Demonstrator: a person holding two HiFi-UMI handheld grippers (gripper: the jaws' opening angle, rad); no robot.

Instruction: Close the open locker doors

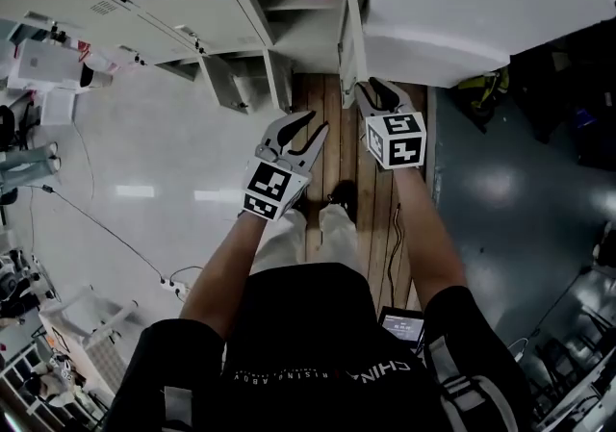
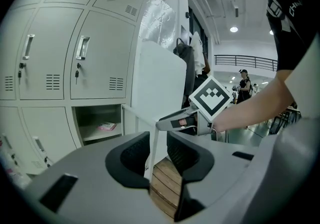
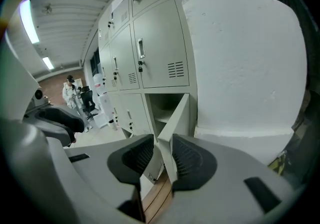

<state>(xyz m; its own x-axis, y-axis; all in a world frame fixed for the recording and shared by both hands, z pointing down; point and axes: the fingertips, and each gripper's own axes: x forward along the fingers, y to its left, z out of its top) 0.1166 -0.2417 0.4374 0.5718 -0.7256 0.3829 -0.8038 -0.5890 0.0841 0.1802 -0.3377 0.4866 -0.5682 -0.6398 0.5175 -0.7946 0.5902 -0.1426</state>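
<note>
Nearest to the person, the left gripper (image 1: pixel 306 132) hangs over the strip of wooden floor (image 1: pixel 332 146) in front of the lockers. Its fingers (image 2: pixel 131 155) are spread and nothing is between them; the thin edge of a door shows in the gap, but further off. The right gripper (image 1: pixel 380 91) is a little further and to the right. Its fingers (image 3: pixel 192 155) also stand apart with no thing pinched. The free edge of the tall open door (image 1: pixel 350 45) lines up with that gap, just beside the tips, and I cannot tell if it touches them.

This door stands out from the lockers toward the person, close to the large white block (image 1: pixel 462 7) on the right. Behind it is the open compartment (image 1: pixel 306 31), with a small pink thing (image 2: pixel 106 126) on a shelf. A second open door (image 1: pixel 223 84) hangs lower and more to the left, near the pale floor.

I judge the step to be the approach, as no door is pushed yet. The next move calls for setting the right gripper on the right face of the tall door, near its free edge, and swinging it left and far until it lies flat on its frame. The space beside the white block looks narrow, so the push should be gentle. The left door remains for afterwards
</note>
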